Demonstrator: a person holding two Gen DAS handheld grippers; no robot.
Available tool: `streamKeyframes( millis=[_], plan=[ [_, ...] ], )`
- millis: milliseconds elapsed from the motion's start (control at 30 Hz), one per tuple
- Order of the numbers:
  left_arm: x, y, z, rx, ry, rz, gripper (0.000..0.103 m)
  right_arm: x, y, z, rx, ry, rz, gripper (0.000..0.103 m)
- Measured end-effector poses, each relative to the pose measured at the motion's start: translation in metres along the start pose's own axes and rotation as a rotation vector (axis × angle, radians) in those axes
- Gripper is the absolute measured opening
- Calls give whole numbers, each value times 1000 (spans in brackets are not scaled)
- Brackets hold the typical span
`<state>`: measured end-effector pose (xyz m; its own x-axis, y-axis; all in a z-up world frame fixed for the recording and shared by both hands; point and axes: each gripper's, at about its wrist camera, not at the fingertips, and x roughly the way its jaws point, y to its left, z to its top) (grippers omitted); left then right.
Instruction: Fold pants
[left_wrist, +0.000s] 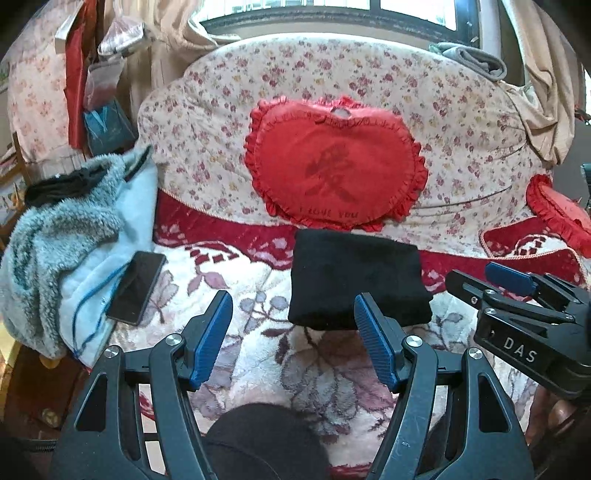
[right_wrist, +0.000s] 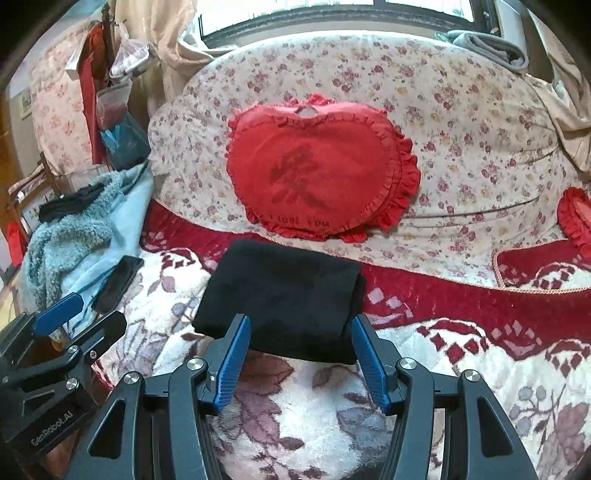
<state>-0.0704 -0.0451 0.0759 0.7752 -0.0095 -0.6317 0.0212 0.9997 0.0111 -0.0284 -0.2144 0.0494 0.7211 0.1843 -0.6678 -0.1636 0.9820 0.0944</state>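
The black pants (left_wrist: 356, 280) lie folded into a thick rectangle on the floral blanket (left_wrist: 325, 369), just in front of a red heart cushion. They also show in the right wrist view (right_wrist: 284, 299). My left gripper (left_wrist: 293, 321) is open and empty, just short of the bundle's near left edge. My right gripper (right_wrist: 301, 339) is open and empty, its fingertips at the bundle's near edge. The right gripper also shows in the left wrist view (left_wrist: 491, 278) at the right, and the left gripper in the right wrist view (right_wrist: 96, 314) at the left.
A red heart cushion (left_wrist: 334, 166) leans on a floral quilt roll (left_wrist: 461, 122) behind the pants. A black phone (left_wrist: 136, 286) lies on a pale blue fleece (left_wrist: 74, 236) at the left. A second red cushion (left_wrist: 557, 210) sits at the right. Window and curtains are behind.
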Motion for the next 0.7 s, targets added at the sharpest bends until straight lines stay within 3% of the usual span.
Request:
streamKeyframes(
  millis=[700],
  plan=[
    [-73, -9, 5, 13, -156, 32, 69, -55, 16, 1, -53, -49, 24, 55]
  ],
)
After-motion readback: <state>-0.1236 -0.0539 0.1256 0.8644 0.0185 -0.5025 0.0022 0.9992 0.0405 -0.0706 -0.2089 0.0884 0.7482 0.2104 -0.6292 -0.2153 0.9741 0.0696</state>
